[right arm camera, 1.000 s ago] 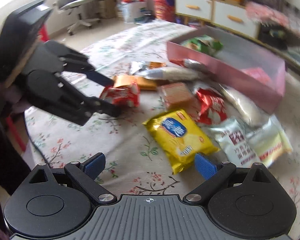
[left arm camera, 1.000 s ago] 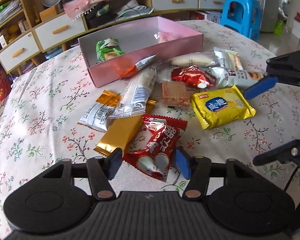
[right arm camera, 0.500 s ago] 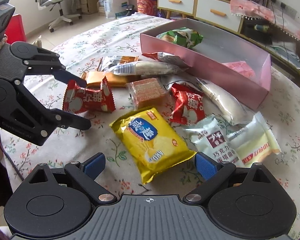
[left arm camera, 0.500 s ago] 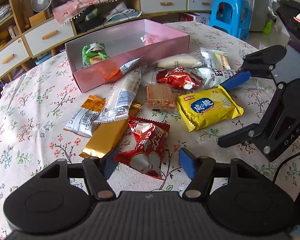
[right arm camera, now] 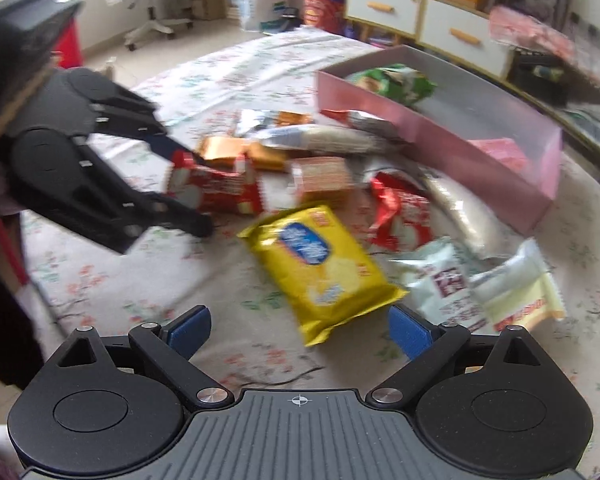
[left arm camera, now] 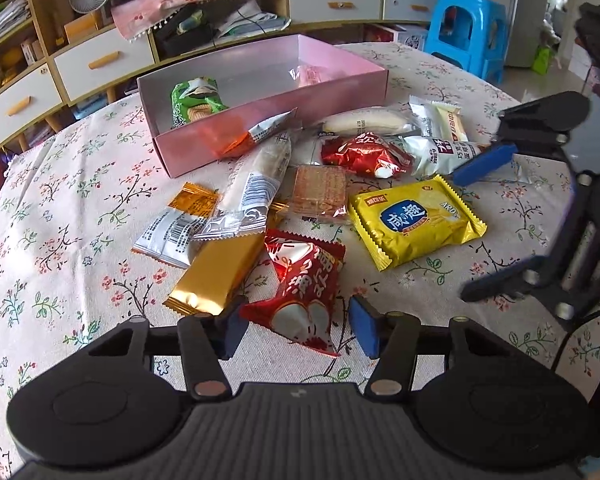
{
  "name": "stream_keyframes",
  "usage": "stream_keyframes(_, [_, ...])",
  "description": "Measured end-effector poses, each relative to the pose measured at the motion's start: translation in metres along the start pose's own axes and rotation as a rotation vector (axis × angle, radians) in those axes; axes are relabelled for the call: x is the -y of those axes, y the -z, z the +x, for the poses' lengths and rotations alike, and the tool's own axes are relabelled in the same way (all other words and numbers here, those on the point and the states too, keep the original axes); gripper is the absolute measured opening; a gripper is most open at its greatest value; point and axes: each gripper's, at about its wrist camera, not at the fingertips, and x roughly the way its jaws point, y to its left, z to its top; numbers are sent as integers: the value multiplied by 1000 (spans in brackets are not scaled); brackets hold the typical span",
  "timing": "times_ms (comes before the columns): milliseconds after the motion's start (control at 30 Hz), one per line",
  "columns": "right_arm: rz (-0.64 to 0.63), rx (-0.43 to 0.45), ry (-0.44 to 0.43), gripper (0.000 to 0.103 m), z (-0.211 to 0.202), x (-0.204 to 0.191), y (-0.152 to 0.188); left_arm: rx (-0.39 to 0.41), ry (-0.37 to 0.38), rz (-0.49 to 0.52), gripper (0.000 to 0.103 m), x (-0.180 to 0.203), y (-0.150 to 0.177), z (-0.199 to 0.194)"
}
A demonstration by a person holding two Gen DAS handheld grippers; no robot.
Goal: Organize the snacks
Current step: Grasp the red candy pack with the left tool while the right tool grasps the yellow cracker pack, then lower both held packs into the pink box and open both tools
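While its jaws close around the red packet (left arm camera: 304, 288), the left gripper (left arm camera: 298, 330) tilts downward (right gripper (right arm camera: 300, 330) wide).

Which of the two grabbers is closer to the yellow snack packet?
Right. The right gripper is open with the yellow packet just ahead, its near end between the fingers. The left gripper is off to the side, closing around a red packet.
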Motion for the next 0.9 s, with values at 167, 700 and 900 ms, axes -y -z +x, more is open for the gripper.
stream_keyframes(167, [7,0,19,95,17,6,-10,-3,-9,-18,44,-1,-4,3])
stream_keyframes(700, [7,5,45,56,8,-8,-23,35,35,-71,23,-11,-9,-13])
stream_keyframes(900, [91,44,5,56,-12,-2,-31,56,47,-80,23,-12,-15,-25])
